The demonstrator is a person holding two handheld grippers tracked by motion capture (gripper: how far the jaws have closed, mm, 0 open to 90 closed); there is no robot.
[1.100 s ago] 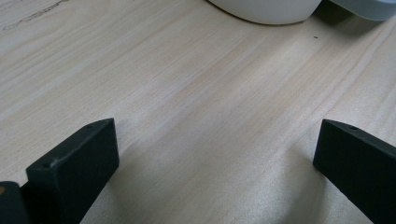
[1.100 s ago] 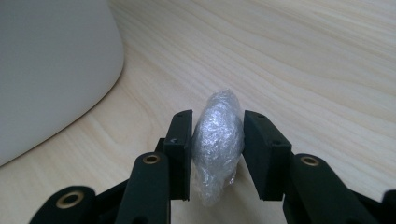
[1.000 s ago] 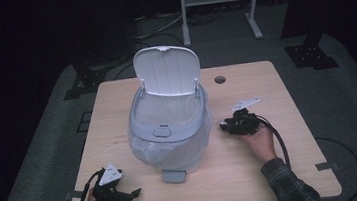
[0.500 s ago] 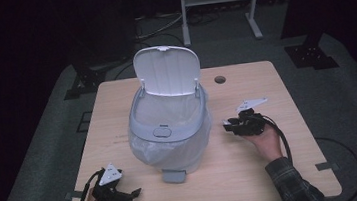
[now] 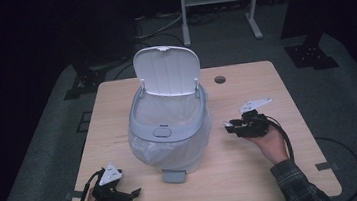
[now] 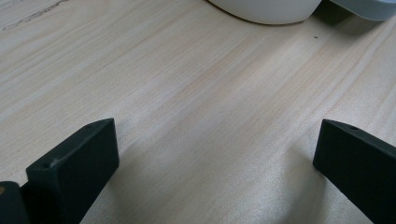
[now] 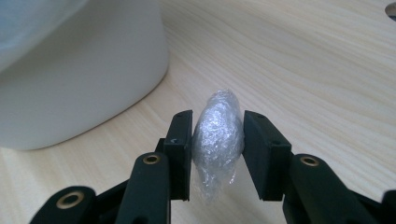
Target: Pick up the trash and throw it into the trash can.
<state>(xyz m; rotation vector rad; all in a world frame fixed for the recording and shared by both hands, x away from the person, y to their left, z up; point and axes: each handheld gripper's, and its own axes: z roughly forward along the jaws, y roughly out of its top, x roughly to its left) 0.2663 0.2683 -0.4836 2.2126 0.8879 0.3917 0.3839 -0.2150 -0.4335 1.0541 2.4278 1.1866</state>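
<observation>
Right tool (image 7: 217,154) grips a crumpled plastic wad (image 7: 218,140) beside the open bin (image 5: 169,126).
Left tool (image 5: 135,191) rests wide open, lower left on the surface (image 5: 254,168); nothing blocks the bin's mouth.

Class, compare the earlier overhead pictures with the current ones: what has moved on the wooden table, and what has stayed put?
The right gripper, clamped on a crumpled wad of clear plastic wrap, has drifted slightly right and up, away from the white pedal bin with its plastic liner. The grip is unchanged. The left gripper stays at the table's near corner, jaws open and empty. The bin's lid remains raised.
</observation>
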